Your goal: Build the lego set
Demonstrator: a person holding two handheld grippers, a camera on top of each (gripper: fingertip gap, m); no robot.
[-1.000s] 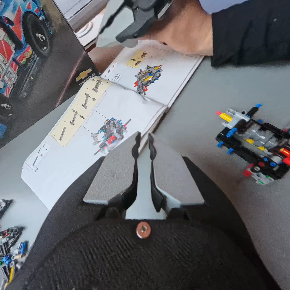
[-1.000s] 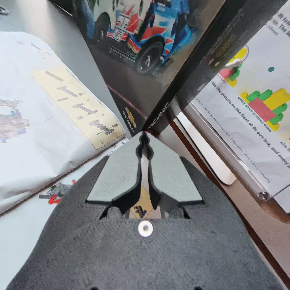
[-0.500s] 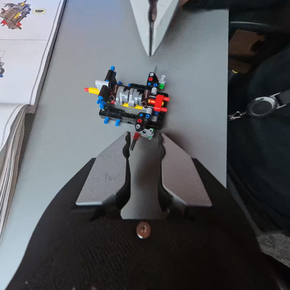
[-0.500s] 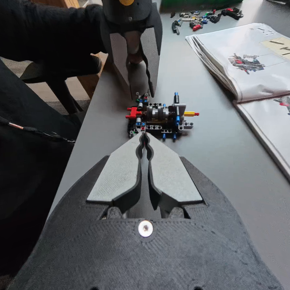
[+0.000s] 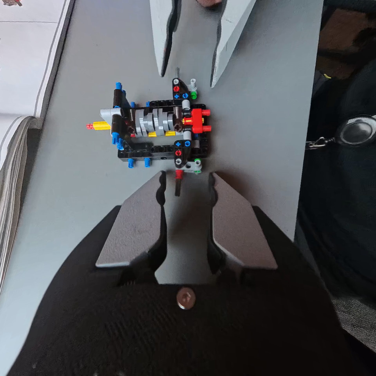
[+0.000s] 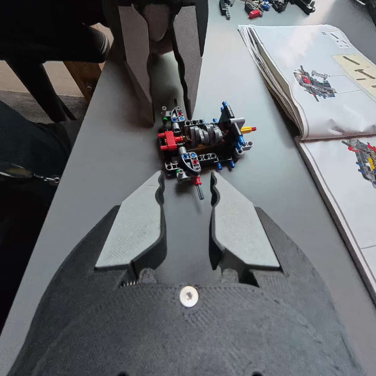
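Grey tabletop [image 5: 254, 126], and the half-built lego assembly [image 5: 158, 126] is sitting close to the edge nearest you, with the instruction booklet [image 6: 325, 81] lying open toward the far side and loose parts [image 6: 264, 8] piled up near a far corner.

You're coming at the model from both ends right now. Your left gripper [image 5: 187, 179] is hovering just short of one end with its jaws spread wide and nothing in them, and the little black axle with the red bush [image 5: 178, 183] is poking out right between the tips. Your right gripper [image 6: 186, 179] is doing the same from the opposite end, jaws wide, empty, tips flanking the model's corner.

My guess is you're lining up to pinch the frame. If so, I'd close on the solid black beams, not on that skinny axle or the blue pins, since those look like they'd pop or twist. Keeping both tools low and level should stop the thing sliding off the near edge.
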